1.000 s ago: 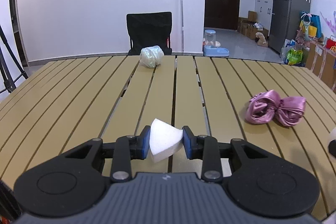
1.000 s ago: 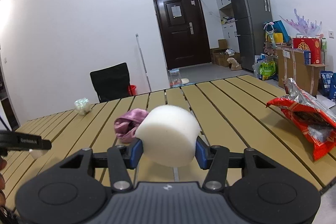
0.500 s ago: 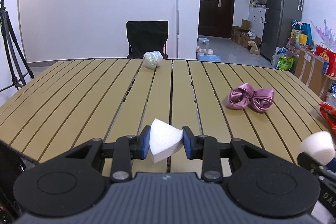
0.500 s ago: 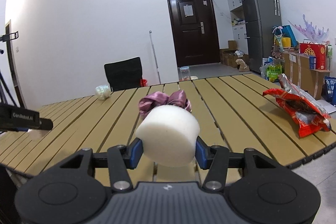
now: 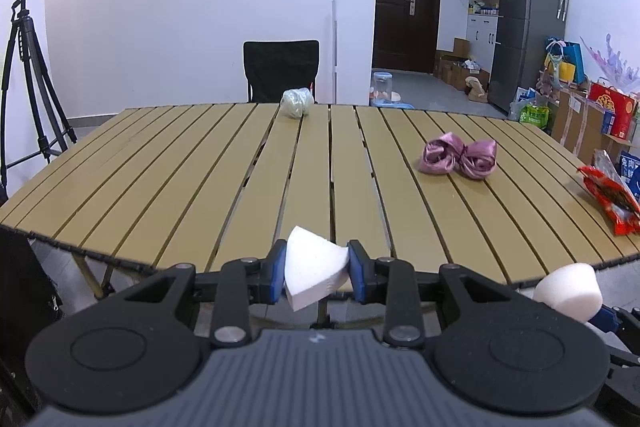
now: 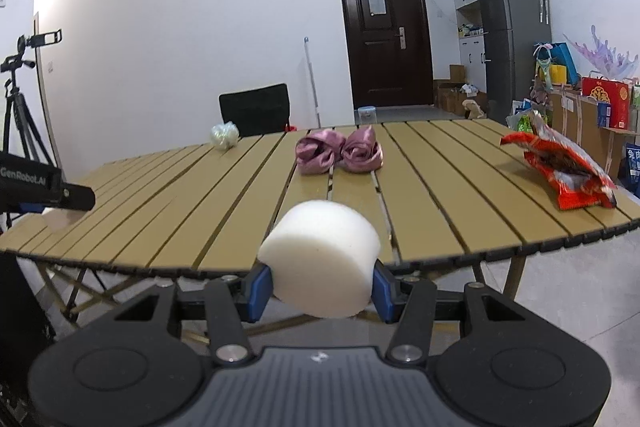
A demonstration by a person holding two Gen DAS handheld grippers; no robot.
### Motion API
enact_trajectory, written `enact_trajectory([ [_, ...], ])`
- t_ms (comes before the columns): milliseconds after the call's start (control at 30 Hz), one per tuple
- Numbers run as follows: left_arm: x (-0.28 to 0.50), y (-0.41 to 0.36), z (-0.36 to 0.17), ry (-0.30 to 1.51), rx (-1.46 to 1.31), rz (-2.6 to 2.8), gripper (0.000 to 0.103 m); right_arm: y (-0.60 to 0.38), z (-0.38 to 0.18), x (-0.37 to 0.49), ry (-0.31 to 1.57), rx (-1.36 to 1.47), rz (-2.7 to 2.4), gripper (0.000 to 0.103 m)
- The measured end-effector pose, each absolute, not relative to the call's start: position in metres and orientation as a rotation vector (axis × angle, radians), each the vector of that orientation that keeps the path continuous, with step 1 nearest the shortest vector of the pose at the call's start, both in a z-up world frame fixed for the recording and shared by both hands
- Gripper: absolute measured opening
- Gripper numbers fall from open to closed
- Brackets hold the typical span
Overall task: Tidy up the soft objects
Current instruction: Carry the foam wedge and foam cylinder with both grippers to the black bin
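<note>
My left gripper (image 5: 316, 277) is shut on a white wedge-shaped sponge (image 5: 310, 267), held just off the near edge of the slatted table (image 5: 200, 179). My right gripper (image 6: 320, 287) is shut on a white round sponge (image 6: 320, 259), also in front of the table edge; that sponge (image 5: 568, 291) shows at the lower right of the left wrist view. A pink satin scrunchie bow (image 5: 460, 155) (image 6: 338, 151) lies on the table's right half. A pale crumpled plastic ball (image 5: 297, 102) (image 6: 225, 135) sits at the far edge.
A red snack bag (image 5: 608, 195) (image 6: 560, 171) lies at the table's right edge. Behind the table stand a black chair (image 5: 282, 67), a tripod with a camera (image 5: 28, 67), a dark door (image 6: 384, 35) and a grey fridge (image 5: 524, 19).
Both grippers have pulled back from over the table to beyond its near edge, each still holding its sponge. The objects on the table have not moved.
</note>
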State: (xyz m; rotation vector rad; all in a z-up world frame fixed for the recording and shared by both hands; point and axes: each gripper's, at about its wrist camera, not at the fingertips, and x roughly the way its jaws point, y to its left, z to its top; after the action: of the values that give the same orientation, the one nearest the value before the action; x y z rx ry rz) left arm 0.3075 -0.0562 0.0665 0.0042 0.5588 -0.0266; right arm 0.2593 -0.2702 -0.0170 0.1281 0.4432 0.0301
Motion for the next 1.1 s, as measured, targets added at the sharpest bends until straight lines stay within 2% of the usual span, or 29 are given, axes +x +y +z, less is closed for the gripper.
enact_trajectory([
  [700, 0.241, -0.05, 0.023, 0.64, 0.041, -0.044, 0.032, -0.25, -0.051, 0.2, 0.552, 0.069, 0.054, 0.05],
  [1100, 0.216, -0.048, -0.019, 0.726, 0.058, -0.041, 0.032, -0.243, -0.075, 0.179, 0.631, 0.025, 0.071, 0.05],
])
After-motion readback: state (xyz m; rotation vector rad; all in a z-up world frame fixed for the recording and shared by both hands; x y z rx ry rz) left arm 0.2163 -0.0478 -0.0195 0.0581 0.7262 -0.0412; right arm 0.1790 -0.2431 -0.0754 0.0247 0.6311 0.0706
